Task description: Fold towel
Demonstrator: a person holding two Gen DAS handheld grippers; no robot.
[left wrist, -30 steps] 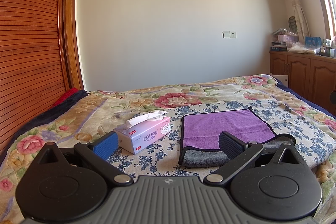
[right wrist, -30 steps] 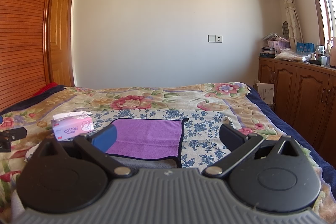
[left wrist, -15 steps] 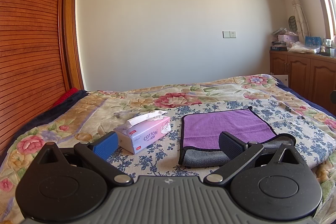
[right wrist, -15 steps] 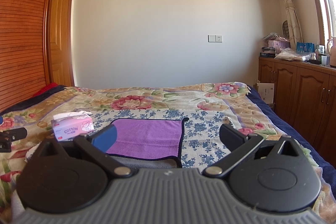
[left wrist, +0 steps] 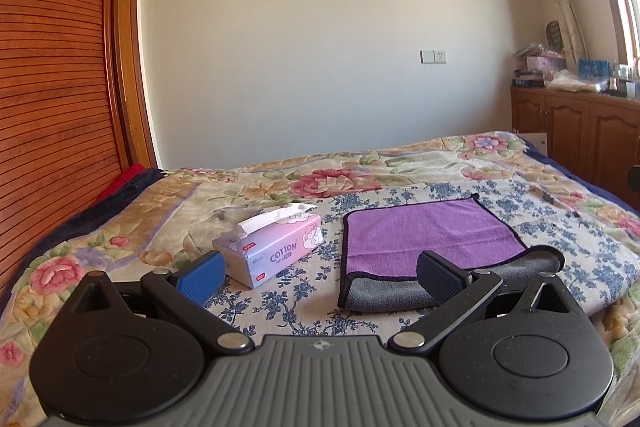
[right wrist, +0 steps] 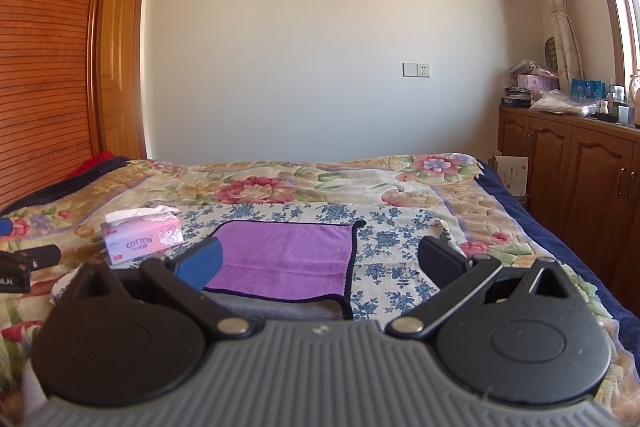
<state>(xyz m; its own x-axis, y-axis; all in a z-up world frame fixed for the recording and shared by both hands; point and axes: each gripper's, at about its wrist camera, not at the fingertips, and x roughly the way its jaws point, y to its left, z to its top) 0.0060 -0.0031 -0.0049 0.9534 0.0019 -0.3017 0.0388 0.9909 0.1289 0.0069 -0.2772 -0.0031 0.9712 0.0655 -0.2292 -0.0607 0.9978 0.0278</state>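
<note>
Towel (left wrist: 432, 235) lies flat on the bed (left wrist: 160, 227), purple side up, black-edged, with its near edge turned over showing a grey strip; it sits on the blue-flower cloth (left wrist: 304, 303) spread over the floral blanket. Landmark is the towel. Left gripper (left wrist: 320, 273) hovers just short of the towel's near-left corner, fingers spread wide, nothing between them; its right finger (left wrist: 440, 273) overlaps the grey strip in view, contact unclear. Right gripper (right wrist: 320, 259) hovers near the towel's near edge, also spread wide and empty, its blue left finger (right wrist: 200, 261) covering the towel's left part in view. Tissue box (left wrist: 270, 251) stands just left of the towel, apart from it, one tissue sticking up. Wooden cabinet (right wrist: 576, 207) stands well right of the towel, beyond the bed edge, clutter on top. Slatted wood panel (left wrist: 52, 87) is far left of the towel. Nothing lies on the towel.
</note>
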